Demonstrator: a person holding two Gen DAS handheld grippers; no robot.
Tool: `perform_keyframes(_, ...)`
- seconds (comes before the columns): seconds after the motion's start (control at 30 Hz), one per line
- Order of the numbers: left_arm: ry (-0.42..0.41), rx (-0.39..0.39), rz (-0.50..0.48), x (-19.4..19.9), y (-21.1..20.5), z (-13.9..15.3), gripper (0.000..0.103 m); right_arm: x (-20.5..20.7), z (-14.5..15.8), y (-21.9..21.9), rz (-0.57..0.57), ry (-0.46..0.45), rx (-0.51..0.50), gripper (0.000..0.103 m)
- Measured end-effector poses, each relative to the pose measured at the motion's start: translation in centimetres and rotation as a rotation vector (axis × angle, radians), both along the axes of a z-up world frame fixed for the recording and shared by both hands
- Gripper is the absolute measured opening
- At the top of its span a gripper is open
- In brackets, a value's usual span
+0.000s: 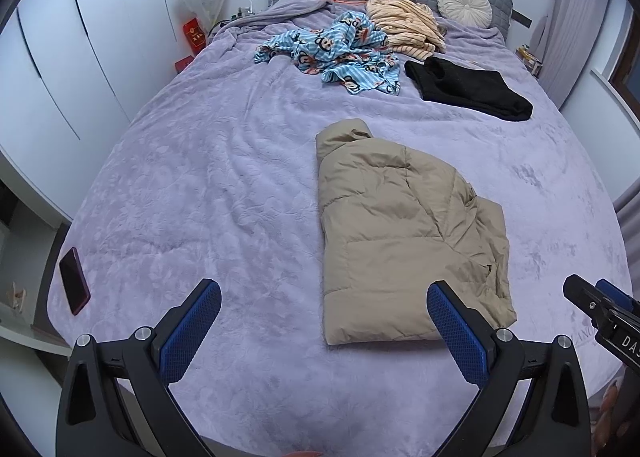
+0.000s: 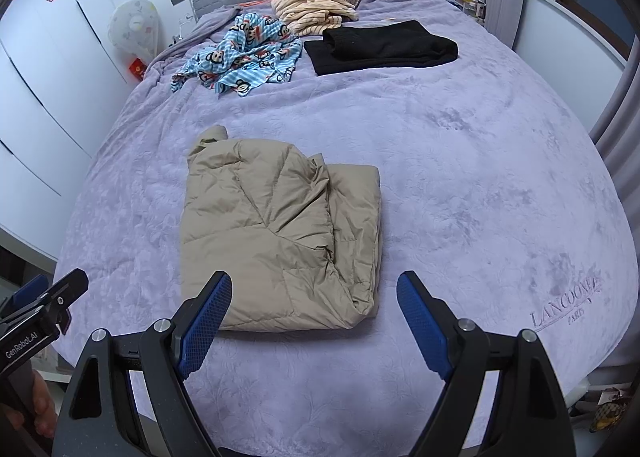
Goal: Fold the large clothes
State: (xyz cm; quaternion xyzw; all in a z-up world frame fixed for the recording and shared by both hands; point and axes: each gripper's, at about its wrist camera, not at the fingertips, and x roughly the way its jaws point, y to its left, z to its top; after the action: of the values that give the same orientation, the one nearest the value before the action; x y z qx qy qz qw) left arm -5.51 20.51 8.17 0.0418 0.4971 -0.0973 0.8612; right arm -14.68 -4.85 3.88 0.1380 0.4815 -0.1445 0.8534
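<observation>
**Puffer jacket folded lengthwise; cross-fold outstanding**

Beige puffer jacket lying flat on the lilac plush bedspread, near the foot of the bed; sleeves and sides already turned in to a long bundle, collar end pointing toward the headboard. Left gripper held above the bedspread with jaws wide apart and nothing between them, right-hand pad just in front of the jacket's near hem. Right gripper likewise spread wide and empty, hovering over the near hem. Remaining garments well apart at the far end: blue cartoon-print pyjamas and peach striped top unfolded, black garment apparently folded. Phone at the left bed edge, clear of the work.

Judged next: take the two near-hem corners, one per gripper; pinch every layer, since slick padded fabric tends to slip; lift evenly, carry toward the collar, press down to expel air.
</observation>
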Motion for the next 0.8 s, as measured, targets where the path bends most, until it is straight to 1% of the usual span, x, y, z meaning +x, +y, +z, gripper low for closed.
perform_keyframes(0.8,0.001,0.001,-0.001,0.09,0.12,0.03,0.103,0.05,0.07,-0.11,-0.001,0.001,-0.002,0.087)
